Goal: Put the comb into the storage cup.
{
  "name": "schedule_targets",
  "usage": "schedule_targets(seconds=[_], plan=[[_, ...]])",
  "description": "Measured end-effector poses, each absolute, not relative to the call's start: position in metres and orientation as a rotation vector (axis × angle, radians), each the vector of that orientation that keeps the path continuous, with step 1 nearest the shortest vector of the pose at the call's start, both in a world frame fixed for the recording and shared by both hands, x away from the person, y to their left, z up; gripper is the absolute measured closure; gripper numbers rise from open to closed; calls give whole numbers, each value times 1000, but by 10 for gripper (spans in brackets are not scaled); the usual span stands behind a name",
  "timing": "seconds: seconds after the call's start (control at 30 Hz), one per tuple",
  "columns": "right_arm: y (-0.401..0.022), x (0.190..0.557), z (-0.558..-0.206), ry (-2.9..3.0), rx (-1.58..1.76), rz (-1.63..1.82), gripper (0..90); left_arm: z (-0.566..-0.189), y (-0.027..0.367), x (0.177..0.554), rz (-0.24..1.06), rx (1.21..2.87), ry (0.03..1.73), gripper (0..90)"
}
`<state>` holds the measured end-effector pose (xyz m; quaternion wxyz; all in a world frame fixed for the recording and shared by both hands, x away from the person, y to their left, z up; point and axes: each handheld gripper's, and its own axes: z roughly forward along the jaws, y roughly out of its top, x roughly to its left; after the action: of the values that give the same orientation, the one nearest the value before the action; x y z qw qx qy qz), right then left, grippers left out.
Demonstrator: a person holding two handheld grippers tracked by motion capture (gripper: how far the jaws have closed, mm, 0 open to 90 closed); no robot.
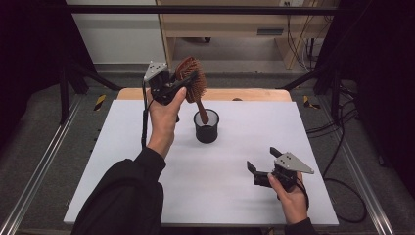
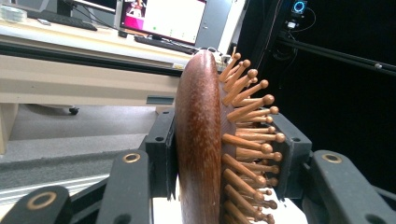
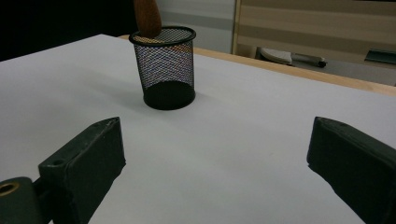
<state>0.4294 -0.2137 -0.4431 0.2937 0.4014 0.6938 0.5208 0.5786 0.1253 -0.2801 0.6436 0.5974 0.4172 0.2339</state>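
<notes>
We see the left gripper [image 1: 182, 84] with its fingers clamped on the wooden hairbrush [image 1: 191, 73] head, handle tip inside the mesh cup [image 1: 206, 128] near the surface's [image 1: 244, 186] far edge. Right gripper [image 1: 263, 164] rests near the right front corner, fingers spread and holding nothing.

A lab: monitor [image 2: 163, 18] on desk [image 2: 93, 44] (black curtains [image 1: 381, 73])
</notes>
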Motion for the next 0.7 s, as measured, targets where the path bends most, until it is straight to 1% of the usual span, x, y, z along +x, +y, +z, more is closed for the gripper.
schedule_targets(seconds=[0.37, 0.7], plan=[[-213, 429, -443, 1850, 1067, 1384, 42, -285, 123, 583, 536, 1367, 960, 517], [-213, 429, -444, 1856, 1065, 1381, 41, -298, 119, 592, 530, 1376, 984, 517]])
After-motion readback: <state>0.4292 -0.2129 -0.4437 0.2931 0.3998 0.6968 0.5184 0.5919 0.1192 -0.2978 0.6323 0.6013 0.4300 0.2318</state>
